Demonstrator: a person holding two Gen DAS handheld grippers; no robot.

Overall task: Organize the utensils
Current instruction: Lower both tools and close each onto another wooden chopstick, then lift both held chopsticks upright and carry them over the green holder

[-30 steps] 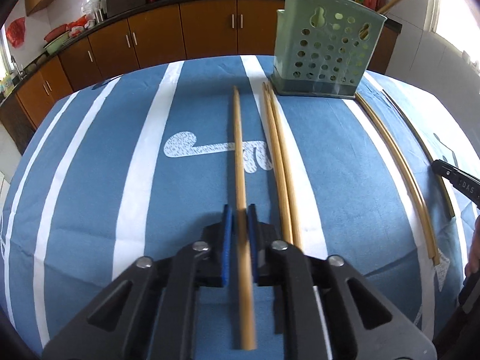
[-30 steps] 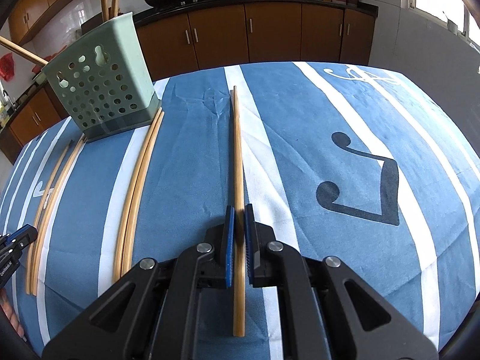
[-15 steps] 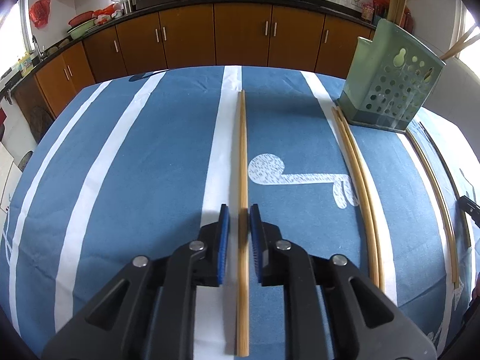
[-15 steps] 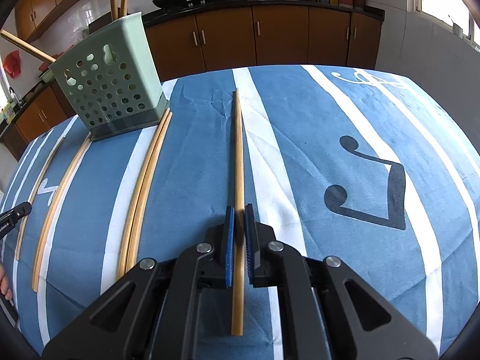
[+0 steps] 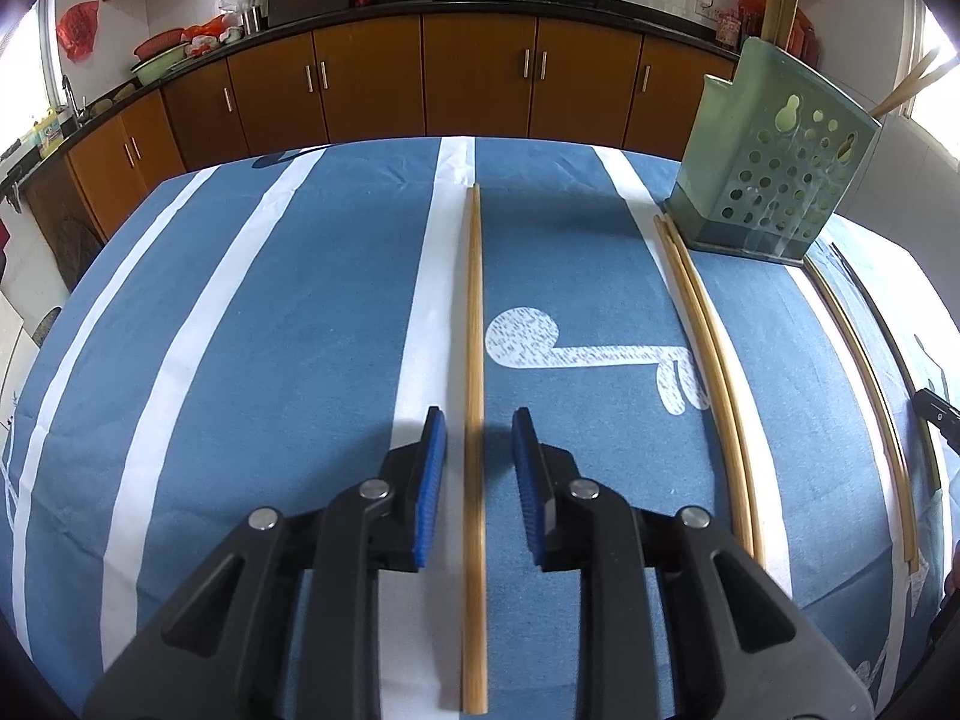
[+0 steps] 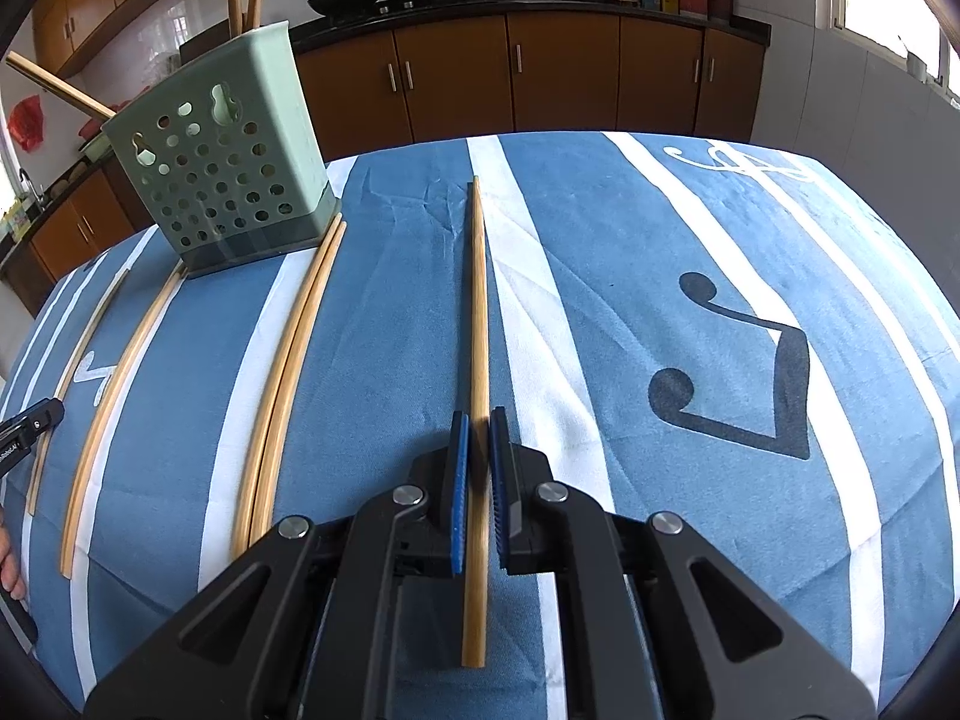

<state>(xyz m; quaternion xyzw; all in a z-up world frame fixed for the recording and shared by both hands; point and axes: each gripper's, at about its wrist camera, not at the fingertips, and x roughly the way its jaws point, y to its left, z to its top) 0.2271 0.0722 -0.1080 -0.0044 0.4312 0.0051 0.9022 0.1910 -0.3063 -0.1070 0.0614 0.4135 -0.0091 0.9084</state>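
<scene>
A green perforated utensil holder (image 5: 774, 180) stands on the blue striped tablecloth, with chopsticks sticking out of its top; it also shows in the right wrist view (image 6: 222, 174). My left gripper (image 5: 477, 426) is open, its blue pads on either side of a wooden chopstick (image 5: 474, 324) that lies flat on the cloth. My right gripper (image 6: 474, 426) is shut on another wooden chopstick (image 6: 478, 300). A pair of chopsticks (image 5: 708, 348) lies by the holder's base, also in the right wrist view (image 6: 294, 348).
More single chopsticks lie near the table edge (image 5: 864, 372) (image 6: 114, 384). The other gripper's black tip shows at the frame edges (image 5: 936, 414) (image 6: 27, 426). Brown kitchen cabinets (image 5: 480, 78) run behind the table (image 5: 252, 312).
My left gripper has swung left away from the holder and opened, leaving its chopstick on the cloth. My right gripper stays shut on its chopstick and has barely moved.
</scene>
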